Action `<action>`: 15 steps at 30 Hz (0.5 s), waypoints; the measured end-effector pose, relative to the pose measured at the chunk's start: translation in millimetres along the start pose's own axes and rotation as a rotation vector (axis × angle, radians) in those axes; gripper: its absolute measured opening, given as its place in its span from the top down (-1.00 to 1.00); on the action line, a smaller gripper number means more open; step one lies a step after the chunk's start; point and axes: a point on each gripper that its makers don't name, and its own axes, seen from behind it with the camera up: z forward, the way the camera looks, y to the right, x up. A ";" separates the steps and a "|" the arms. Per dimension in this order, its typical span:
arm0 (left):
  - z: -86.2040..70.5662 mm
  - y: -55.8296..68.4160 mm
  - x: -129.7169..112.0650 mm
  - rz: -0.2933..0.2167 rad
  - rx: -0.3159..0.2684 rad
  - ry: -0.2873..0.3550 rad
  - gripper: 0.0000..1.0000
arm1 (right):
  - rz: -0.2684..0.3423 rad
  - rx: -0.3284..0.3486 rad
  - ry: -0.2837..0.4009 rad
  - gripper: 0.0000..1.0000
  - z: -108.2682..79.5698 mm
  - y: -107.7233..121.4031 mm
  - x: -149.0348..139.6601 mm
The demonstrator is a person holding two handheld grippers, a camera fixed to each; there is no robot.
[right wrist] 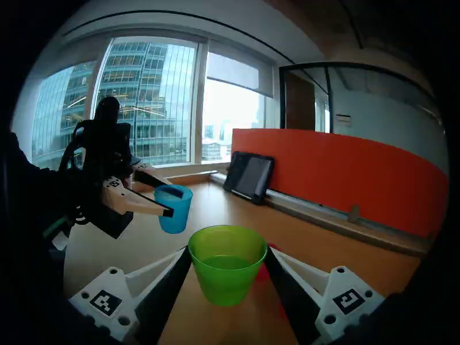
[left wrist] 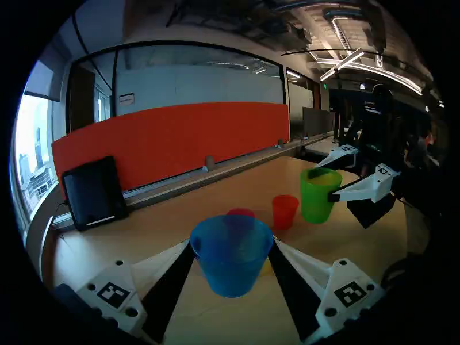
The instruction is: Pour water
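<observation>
Broadly, the wooden table [left wrist: 172, 221] carried a dark tablet [left wrist: 95, 192] propped against the orange partition [left wrist: 172, 138]. The left gripper [left wrist: 232, 253] had both fingers clamped on the blue cup [left wrist: 232, 270], held upright, probably as the receiving vessel. The right gripper [right wrist: 227, 259] pinched the green cup [right wrist: 225, 276] between its fingers, level, presumably to keep the water inside from spilling before pouring. A small red cup [left wrist: 284, 210] stood on the table near the green cup.
</observation>
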 end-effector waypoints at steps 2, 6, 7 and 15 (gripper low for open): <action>2.5 -0.4 -5.6 0.001 0.000 -0.011 -0.75 | 0.003 0.001 -0.014 -0.84 1.0 1.3 -5.5; 8.7 -0.6 -20.0 0.001 -0.001 -0.042 -0.75 | 0.006 0.007 -0.045 -0.84 3.5 2.7 -15.7; 10.4 -0.6 -23.6 0.002 -0.001 -0.051 -0.75 | 0.007 0.009 -0.053 -0.84 4.2 2.6 -18.4; 18.7 1.5 -51.3 0.011 -0.009 -0.118 -0.75 | 0.019 0.022 -0.112 -0.84 10.3 2.1 -41.1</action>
